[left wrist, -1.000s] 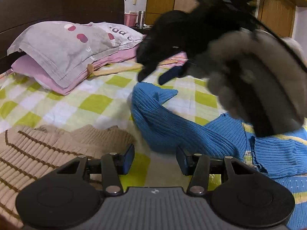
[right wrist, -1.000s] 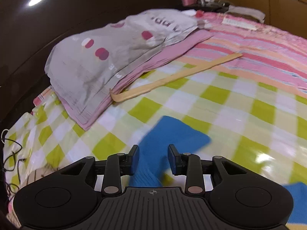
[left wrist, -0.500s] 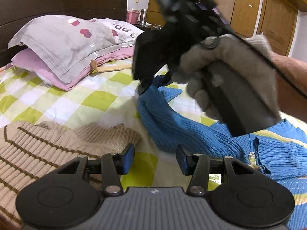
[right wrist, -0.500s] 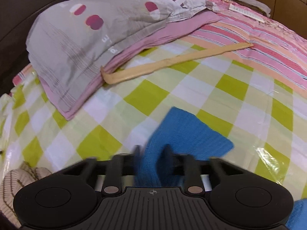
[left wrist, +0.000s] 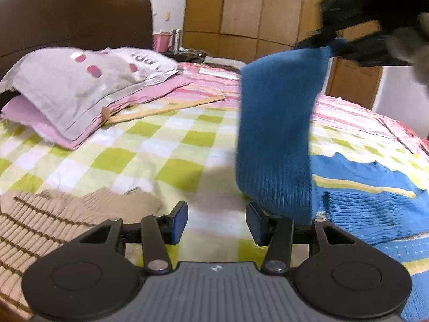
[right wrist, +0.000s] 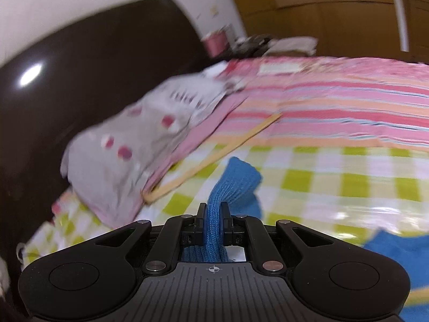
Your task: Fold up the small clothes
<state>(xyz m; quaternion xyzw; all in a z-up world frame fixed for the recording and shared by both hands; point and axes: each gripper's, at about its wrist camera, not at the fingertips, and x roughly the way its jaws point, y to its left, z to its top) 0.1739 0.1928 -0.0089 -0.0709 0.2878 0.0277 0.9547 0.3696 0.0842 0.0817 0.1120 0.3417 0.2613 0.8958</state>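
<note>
The right claw (right wrist: 213, 224), pinched tight on the blue sweater's sleeve (left wrist: 276, 134), dangles it lengthwise beside the half-open, empty left claw (left wrist: 215, 224).

Your left wrist camera sits just behind the left gripper (left wrist: 215, 224) and looks forward and slightly down along its fingers, low and close over the green-checked bedsheet (left wrist: 126, 161). Ahead of the jaws, to their left, it takes in the grey pillow (left wrist: 80, 88) and the dark headboard (left wrist: 80, 18); ahead and to the right, the wardrobe doors (left wrist: 254, 13).

Your right wrist camera rides behind the right gripper (right wrist: 213, 218), higher above the bed and rolled, so the bed slants. It faces the same way. Both views share the pillow, headboard, checked sheet, pink striped blanket (right wrist: 335, 99) and blue sweater sleeve (right wrist: 236, 179).
</note>
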